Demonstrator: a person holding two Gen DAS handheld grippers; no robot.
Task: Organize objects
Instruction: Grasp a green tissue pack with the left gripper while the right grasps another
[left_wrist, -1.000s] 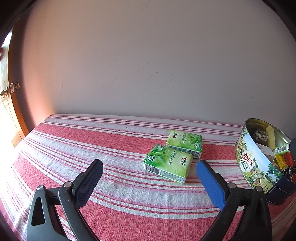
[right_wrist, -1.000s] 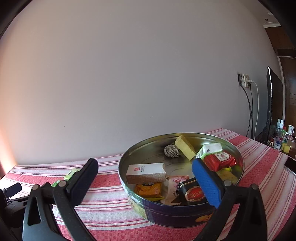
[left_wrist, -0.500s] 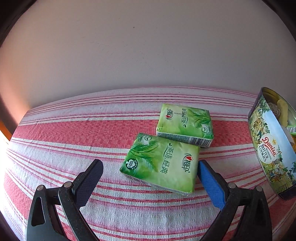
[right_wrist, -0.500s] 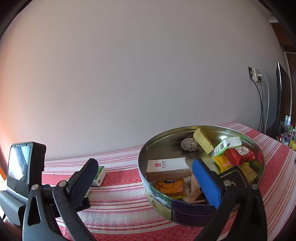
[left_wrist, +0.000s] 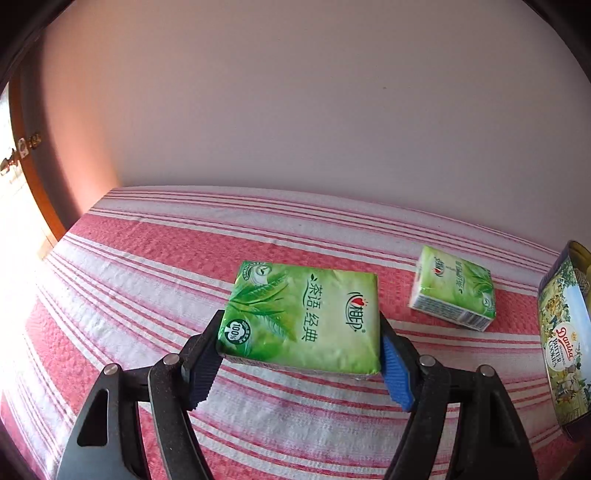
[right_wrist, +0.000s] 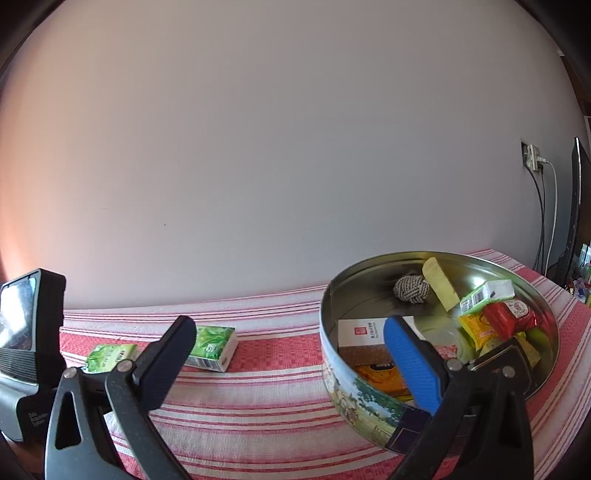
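A green tissue pack (left_wrist: 303, 317) lies between the fingers of my left gripper (left_wrist: 301, 332). The jaws are closing and both pads touch its short sides. In the right wrist view the same pack (right_wrist: 109, 356) shows at the left. A second, smaller green pack (left_wrist: 454, 288) (right_wrist: 212, 347) rests on the striped cloth to its right. The round cookie tin (left_wrist: 561, 332) (right_wrist: 369, 391) stands open further right, filled with several packets, a white box and a rope knot. My right gripper (right_wrist: 290, 332) hangs open with nothing in it, between the smaller pack and the tin.
A red and white striped tablecloth (left_wrist: 147, 266) covers the table, which ends at a plain wall. The body of the left hand-held device (right_wrist: 29, 332) fills the left edge of the right wrist view. A wall socket with cables (right_wrist: 533, 162) and a dark screen lie at far right.
My left gripper moved forward over the nearer green pack and narrowed its jaws onto it. The right gripper swung left, so the tin now sits further right in its view.
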